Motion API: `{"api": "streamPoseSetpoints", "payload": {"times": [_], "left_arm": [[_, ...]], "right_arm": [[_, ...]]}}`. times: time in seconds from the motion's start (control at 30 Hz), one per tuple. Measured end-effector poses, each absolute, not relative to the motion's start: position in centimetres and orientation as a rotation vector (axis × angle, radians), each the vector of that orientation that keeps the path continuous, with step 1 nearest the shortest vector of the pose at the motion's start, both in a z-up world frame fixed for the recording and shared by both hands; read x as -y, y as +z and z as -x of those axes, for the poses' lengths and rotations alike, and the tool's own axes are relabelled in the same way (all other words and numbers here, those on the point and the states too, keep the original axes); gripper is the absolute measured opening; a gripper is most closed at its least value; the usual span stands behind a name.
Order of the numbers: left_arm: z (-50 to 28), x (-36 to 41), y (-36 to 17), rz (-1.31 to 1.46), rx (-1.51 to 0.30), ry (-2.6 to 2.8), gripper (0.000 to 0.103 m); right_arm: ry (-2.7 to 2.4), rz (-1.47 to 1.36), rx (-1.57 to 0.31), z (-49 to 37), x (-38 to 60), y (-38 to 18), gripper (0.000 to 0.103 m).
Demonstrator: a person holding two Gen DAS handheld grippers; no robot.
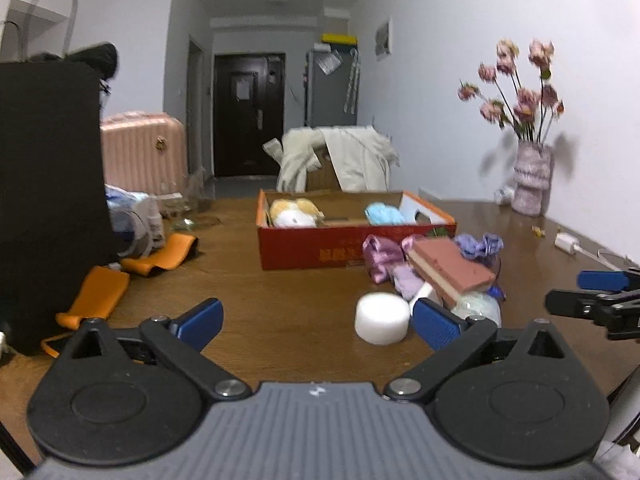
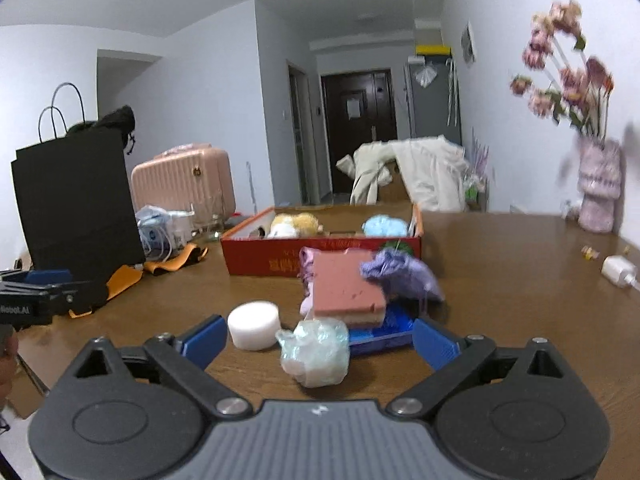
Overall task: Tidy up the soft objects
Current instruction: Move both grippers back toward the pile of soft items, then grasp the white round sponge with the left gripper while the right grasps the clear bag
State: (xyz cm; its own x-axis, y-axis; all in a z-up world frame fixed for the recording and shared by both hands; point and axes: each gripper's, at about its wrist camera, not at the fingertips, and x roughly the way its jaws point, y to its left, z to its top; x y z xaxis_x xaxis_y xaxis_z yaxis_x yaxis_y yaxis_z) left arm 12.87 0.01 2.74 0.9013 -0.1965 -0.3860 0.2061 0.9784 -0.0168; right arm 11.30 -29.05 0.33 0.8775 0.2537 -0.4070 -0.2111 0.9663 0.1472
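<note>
A red cardboard box (image 1: 352, 246) stands mid-table and holds a yellow-white plush (image 1: 294, 212) and a light blue fluffy item (image 1: 384, 214). In front of it lies a pile: a pink sponge block (image 2: 346, 288), a purple satin pouch (image 1: 380, 256), a lavender cloth (image 2: 400, 272), a white foam cylinder (image 2: 254, 324) and a plastic-wrapped pale lump (image 2: 314, 350). My left gripper (image 1: 316, 316) is open, low over bare table, with the cylinder just ahead near its right finger. My right gripper (image 2: 318, 334) is open too; the wrapped lump lies between its fingers, with no pad touching it.
A tall black paper bag (image 1: 48, 180) stands at the left with orange cloths (image 1: 100, 296) beside it. A vase of pink flowers (image 1: 534, 182) and a white charger (image 1: 566, 242) are at the right by the wall. A chair draped with a cream coat (image 1: 340, 160) stands behind the box.
</note>
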Motion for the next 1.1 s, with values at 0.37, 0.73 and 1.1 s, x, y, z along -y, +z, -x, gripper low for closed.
{"api": "streamPoseSetpoints", "payload": {"times": [0.37, 0.73, 1.1], "left_arm": [[-20.5, 5.4, -1.3, -0.114, -0.506, -0.318, 0.102], [-26.1, 7.9, -4.5, -0.147, -0.588, -0.385, 0.056], [-23.2, 5.8, -2.5, -0.103, -0.561, -0.356, 0.053]], "right_arm": [[0.309, -0.144, -0.554, -17.4, 28.0, -3.6, 0.086], [0.358, -0.16, -0.621, -20.7, 28.0, -5.3, 0.038], [0.389, -0.133, -0.612, -19.1, 26.9, -3.9, 0.036]]}}
